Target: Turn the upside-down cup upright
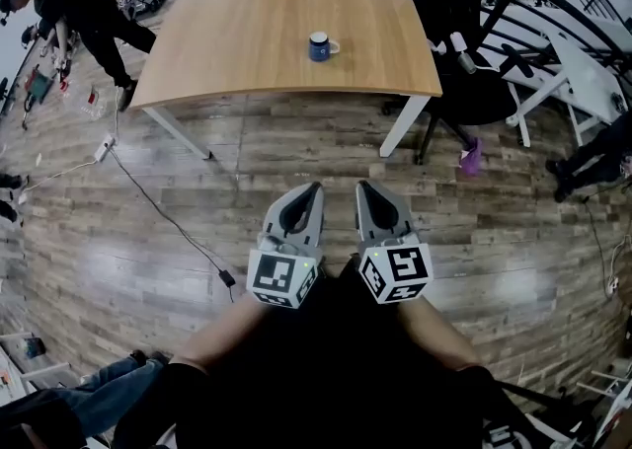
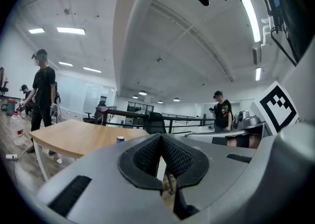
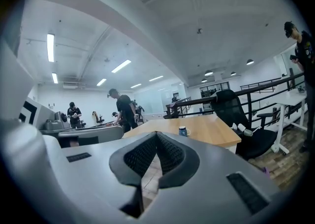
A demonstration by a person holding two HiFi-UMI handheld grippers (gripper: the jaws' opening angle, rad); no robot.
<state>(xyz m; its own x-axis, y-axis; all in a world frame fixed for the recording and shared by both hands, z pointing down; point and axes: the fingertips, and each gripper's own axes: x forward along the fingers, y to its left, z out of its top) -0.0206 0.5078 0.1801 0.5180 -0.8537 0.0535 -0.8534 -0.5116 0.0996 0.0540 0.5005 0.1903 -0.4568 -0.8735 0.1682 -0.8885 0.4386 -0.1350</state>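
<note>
A small blue cup (image 1: 321, 46) with a handle on its right stands alone on the light wooden table (image 1: 247, 42), far ahead of me. It shows small in the left gripper view as the cup (image 2: 120, 140) and in the right gripper view as the cup (image 3: 183, 131). I cannot tell from here which way up it stands. My left gripper (image 1: 309, 187) and right gripper (image 1: 365, 185) hang side by side over the wood floor, well short of the table. Both are shut, pads together, with nothing between them. The left gripper (image 2: 160, 137) and right gripper (image 3: 156, 134) both point towards the table.
A black office chair (image 1: 464, 82) stands at the table's right end, with a white desk (image 1: 583, 67) beyond it. A person (image 1: 84, 3) stands off the table's left corner. A cable and power strip (image 1: 104, 149) lie on the floor to the left. A purple object (image 1: 472, 156) lies by the chair.
</note>
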